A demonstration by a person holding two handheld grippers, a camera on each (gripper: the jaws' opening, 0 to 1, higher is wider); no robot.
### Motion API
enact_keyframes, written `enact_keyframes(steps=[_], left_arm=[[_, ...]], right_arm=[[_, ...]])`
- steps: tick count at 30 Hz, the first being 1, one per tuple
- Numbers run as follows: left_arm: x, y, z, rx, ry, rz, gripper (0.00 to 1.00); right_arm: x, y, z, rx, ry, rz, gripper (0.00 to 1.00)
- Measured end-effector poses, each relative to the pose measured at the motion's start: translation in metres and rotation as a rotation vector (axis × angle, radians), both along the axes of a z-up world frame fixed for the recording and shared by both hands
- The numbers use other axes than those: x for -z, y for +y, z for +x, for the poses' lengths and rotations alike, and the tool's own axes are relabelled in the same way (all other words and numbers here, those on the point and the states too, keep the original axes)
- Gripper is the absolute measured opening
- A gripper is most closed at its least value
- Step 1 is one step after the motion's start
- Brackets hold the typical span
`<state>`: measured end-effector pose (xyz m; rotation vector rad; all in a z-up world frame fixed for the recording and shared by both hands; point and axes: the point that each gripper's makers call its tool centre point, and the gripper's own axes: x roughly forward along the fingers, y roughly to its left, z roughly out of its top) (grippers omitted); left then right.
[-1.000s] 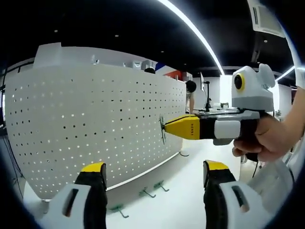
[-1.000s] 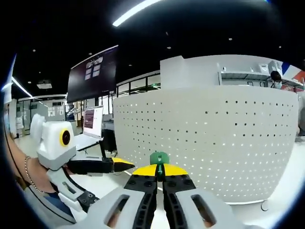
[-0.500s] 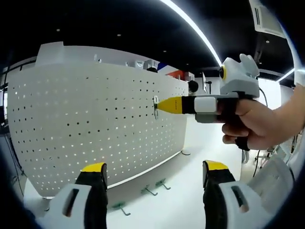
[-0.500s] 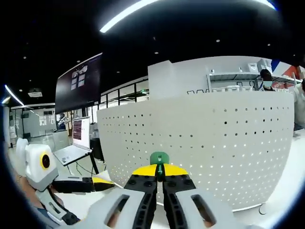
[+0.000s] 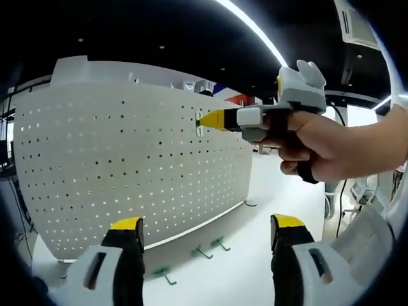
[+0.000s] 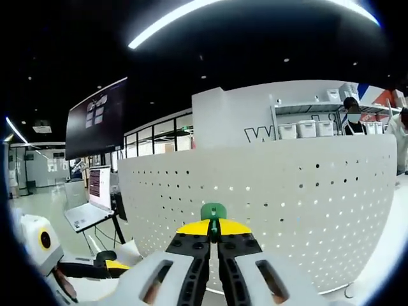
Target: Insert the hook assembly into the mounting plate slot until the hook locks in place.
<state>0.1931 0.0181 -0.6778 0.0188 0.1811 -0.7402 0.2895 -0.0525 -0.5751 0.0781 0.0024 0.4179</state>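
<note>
My right claw (image 6: 213, 231), clenched on the green hook (image 6: 213, 211) at lower centre of the right gripper view, points its long axis straight at the white pegboard (image 5: 127, 166) just ahead, while my left claw (image 5: 204, 233) hangs released, farther back.

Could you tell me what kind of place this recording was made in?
Probably an open-plan lab or office workshop: a white perforated pegboard stands on a white table with spare green hooks, and behind it are a laptop, a wall screen and shelves of storage bins under strip lights.
</note>
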Motion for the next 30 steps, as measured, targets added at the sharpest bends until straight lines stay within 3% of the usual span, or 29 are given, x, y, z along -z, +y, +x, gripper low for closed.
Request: enact_keyframes(steps=[21,30], left_arm=[[0.001,0.01,-0.001,-0.021,0.005,-0.027,0.82],[0.003,0.015,0.0,-0.033,0.006,-0.021,0.82]], right_arm=[[-0.027,0.004,0.038,0.059,-0.078,-0.005,0.0],[-0.038,0.018,0.052,0.063,-0.109,-0.026,0.0]])
